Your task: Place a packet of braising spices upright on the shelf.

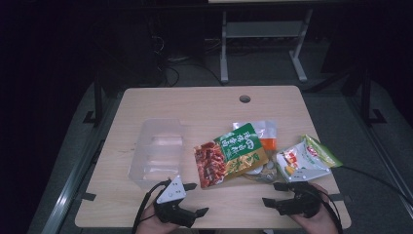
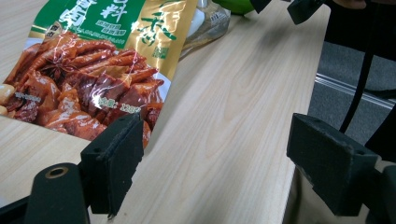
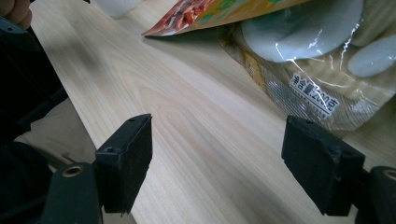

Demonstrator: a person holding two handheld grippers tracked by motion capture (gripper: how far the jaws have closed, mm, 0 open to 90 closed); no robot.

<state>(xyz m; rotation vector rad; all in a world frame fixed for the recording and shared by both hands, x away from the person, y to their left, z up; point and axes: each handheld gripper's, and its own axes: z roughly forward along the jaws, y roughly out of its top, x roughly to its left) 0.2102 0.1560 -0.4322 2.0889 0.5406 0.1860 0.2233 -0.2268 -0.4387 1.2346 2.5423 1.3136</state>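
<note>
Lying in the middle of the surface [image 1: 146, 214], the green and gold snack bag [image 1: 231, 154] serves here as the landmark. To the left of it stands a clear plastic box [image 1: 158, 151], empty as far as I can see, just beside the bag's red end. Near and to the left of the bag, at the close edge, the left hand-held gripper [image 1: 193, 199] rests with its jaws spread wide and nothing between them; in the left gripper view one jaw stands just before the red corner of the bag. Under the bag, partly covered, lies a clear pack with pale round pieces [image 3: 317, 60] and an orange-topped pack [image 1: 265, 134]. To the right of the bag lies a white and green pouch [image 1: 304, 161], and near it the right hand-held gripper [image 1: 273, 193], also spread and empty. I judge the risks so: the bags overlap, so a pinch on the top bag's corner may drag the pack below; the foil is slippery and may slide out; a low approach may push the bag against the light box and move or tip it.
</note>
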